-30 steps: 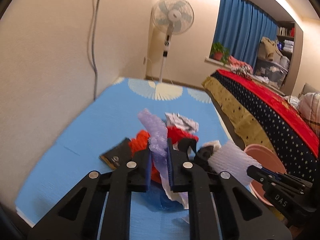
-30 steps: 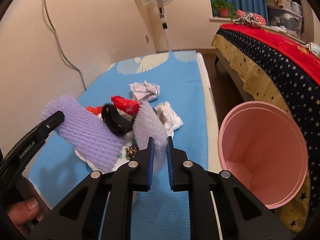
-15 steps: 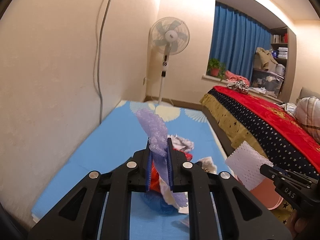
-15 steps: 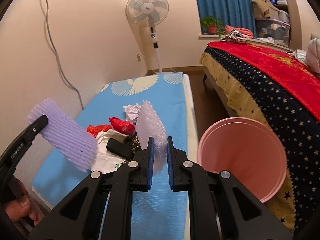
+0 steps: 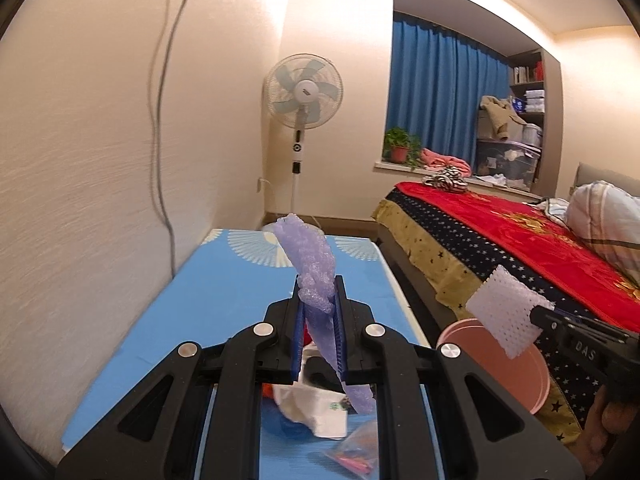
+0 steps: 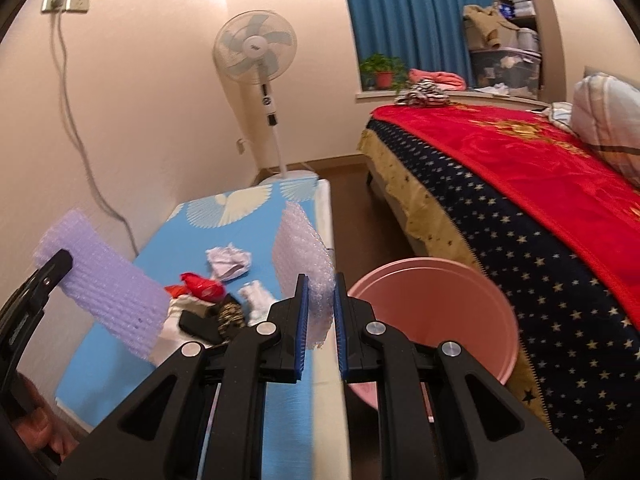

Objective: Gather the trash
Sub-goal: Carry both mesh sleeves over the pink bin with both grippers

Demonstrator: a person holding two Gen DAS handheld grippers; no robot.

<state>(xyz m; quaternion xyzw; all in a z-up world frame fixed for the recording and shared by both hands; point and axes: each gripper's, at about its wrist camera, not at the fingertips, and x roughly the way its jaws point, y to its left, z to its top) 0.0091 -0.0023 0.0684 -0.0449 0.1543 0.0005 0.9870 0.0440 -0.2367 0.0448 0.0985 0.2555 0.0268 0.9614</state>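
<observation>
The left gripper (image 5: pixel 318 312) is clamped narrow on a purple foam net sleeve (image 5: pixel 310 258), which sticks up past its tips and hangs below them. The right gripper (image 6: pixel 319 308) is pinched nearly closed on a pale foam net sleeve (image 6: pixel 300 250). Both have come up off the blue mattress (image 6: pixel 224 224) with their loads since a second ago, when they sat low over the litter pile. That suggests both pickups are done and the carry to the pink bin (image 6: pixel 432 304), which stands on the floor beside the mattress's right edge, is under way. Compared with the earlier frame, the right gripper's sleeve now sits just left of the bin's rim, closer to over the mouth. Crumpled paper (image 6: pixel 228 260), a red wrapper (image 6: pixel 202 286) and dark scraps remain near the mattress's near end.
</observation>
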